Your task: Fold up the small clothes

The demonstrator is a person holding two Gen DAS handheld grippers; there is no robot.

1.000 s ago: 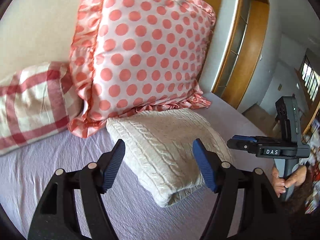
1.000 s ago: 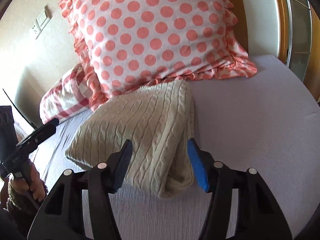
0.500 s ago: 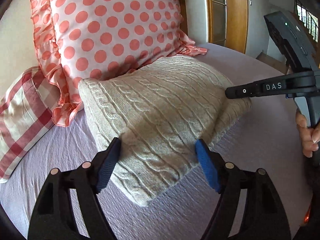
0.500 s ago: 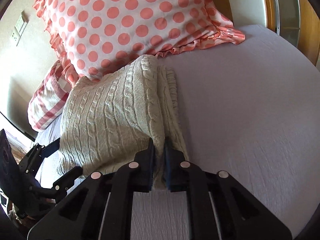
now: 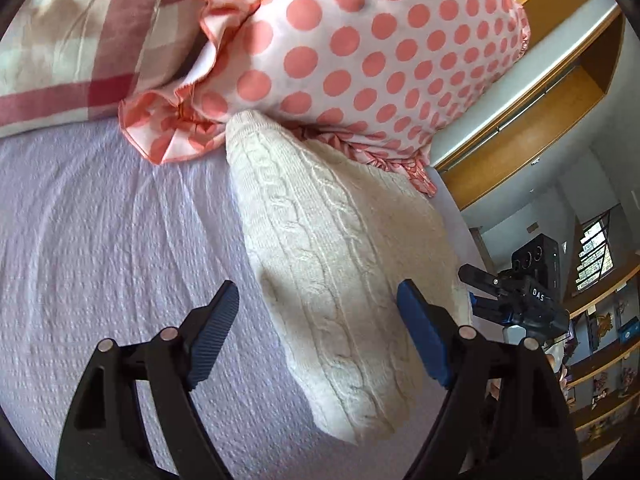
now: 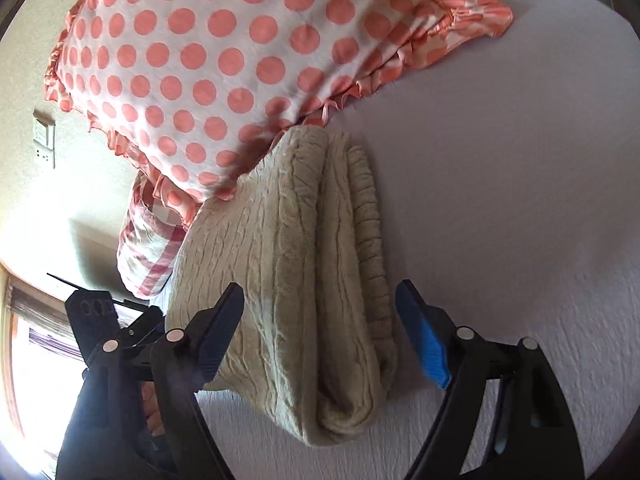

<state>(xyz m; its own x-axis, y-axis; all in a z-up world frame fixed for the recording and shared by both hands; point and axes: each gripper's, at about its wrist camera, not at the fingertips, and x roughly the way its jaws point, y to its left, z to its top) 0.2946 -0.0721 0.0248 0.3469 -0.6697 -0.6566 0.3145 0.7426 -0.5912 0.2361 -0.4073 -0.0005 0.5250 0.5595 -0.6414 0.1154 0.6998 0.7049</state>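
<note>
A cream cable-knit sweater (image 5: 340, 264) lies folded on the lilac bedspread (image 5: 100, 248), its far end tucked against the polka-dot pillow. It also shows in the right wrist view (image 6: 304, 280), with stacked folded layers along its right side. My left gripper (image 5: 318, 332) is open and empty, its jaws either side of the sweater's near end, just above it. My right gripper (image 6: 320, 330) is open and empty over the sweater's near end too. The right gripper also shows in the left wrist view (image 5: 516, 292), beyond the sweater's right edge.
A pink polka-dot pillow (image 5: 360, 48) with a frill leans at the head of the bed, a red checked pillow (image 5: 72, 40) beside it. Wooden door frames (image 5: 532, 120) and shelves (image 5: 600, 360) stand past the bed's right edge. Bare bedspread (image 6: 520, 200) lies right of the sweater.
My right gripper was shut on the sweater's folded edge half a second ago and is now open, the sweater lying released. Both views have swung and drawn back slightly.
</note>
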